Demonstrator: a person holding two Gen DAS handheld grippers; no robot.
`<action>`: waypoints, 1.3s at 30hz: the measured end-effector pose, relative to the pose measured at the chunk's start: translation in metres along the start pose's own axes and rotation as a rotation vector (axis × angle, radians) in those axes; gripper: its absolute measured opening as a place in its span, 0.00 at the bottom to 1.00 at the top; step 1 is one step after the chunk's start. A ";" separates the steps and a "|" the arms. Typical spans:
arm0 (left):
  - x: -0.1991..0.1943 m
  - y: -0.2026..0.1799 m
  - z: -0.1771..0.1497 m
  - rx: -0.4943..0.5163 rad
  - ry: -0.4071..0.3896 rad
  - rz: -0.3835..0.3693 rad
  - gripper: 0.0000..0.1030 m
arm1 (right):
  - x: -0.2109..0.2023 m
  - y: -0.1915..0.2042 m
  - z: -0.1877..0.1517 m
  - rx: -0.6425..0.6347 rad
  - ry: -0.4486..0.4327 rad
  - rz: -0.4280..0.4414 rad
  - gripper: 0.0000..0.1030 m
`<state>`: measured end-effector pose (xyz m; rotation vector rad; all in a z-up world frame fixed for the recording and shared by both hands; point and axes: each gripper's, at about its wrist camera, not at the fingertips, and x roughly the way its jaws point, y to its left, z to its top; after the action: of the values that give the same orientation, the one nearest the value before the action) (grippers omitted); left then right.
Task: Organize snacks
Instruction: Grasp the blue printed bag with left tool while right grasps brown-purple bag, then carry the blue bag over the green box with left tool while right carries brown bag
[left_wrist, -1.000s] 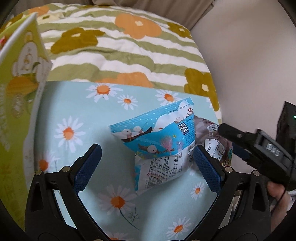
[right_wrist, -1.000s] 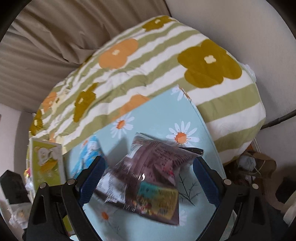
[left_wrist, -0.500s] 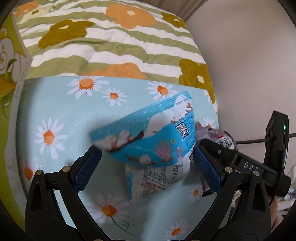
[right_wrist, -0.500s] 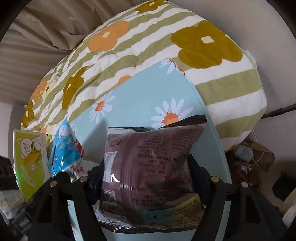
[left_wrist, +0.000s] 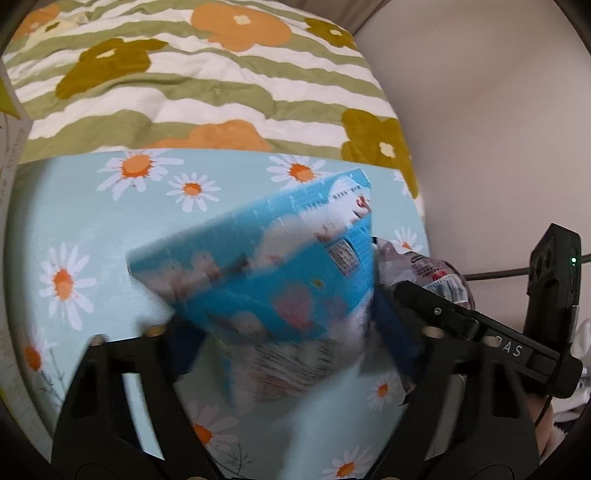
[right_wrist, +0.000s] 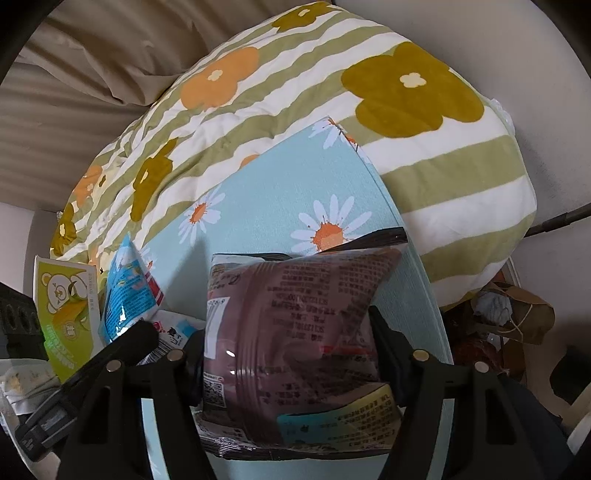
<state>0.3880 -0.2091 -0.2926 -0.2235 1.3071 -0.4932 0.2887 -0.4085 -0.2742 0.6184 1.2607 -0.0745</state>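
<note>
In the left wrist view my left gripper (left_wrist: 291, 339) is shut on a blue snack bag (left_wrist: 273, 273) with white bird pictures, held tilted just above the daisy-print table (left_wrist: 92, 229). In the right wrist view my right gripper (right_wrist: 288, 354) is shut on a maroon snack bag (right_wrist: 295, 332) with a yellow and teal lower edge. The blue bag also shows in the right wrist view (right_wrist: 125, 295), at the left. The maroon bag (left_wrist: 436, 277) and the right gripper's arm show at the right of the left wrist view.
A green and yellow bear-print box (right_wrist: 62, 317) stands at the table's left. A striped flower-print quilt (left_wrist: 207, 92) lies beyond the table's far edge. A brown paper bag (right_wrist: 517, 314) and clutter sit on the floor past the table's right edge (right_wrist: 417, 266).
Both grippers have closed on their bags: the left on the blue bag, the right on the maroon bag. Both bags have come up off the table and fill more of each view.
</note>
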 end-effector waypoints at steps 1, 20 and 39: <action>-0.001 -0.001 0.000 0.010 -0.007 0.012 0.63 | 0.000 0.000 0.000 0.000 -0.001 0.000 0.64; -0.110 -0.028 -0.034 0.060 -0.217 0.072 0.57 | -0.076 0.023 -0.021 -0.143 -0.137 0.036 0.61; -0.311 0.011 -0.143 -0.115 -0.509 0.248 0.57 | -0.163 0.136 -0.095 -0.550 -0.218 0.289 0.61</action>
<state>0.1983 -0.0376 -0.0643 -0.2587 0.8482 -0.1332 0.2056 -0.2948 -0.0886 0.2970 0.9124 0.4233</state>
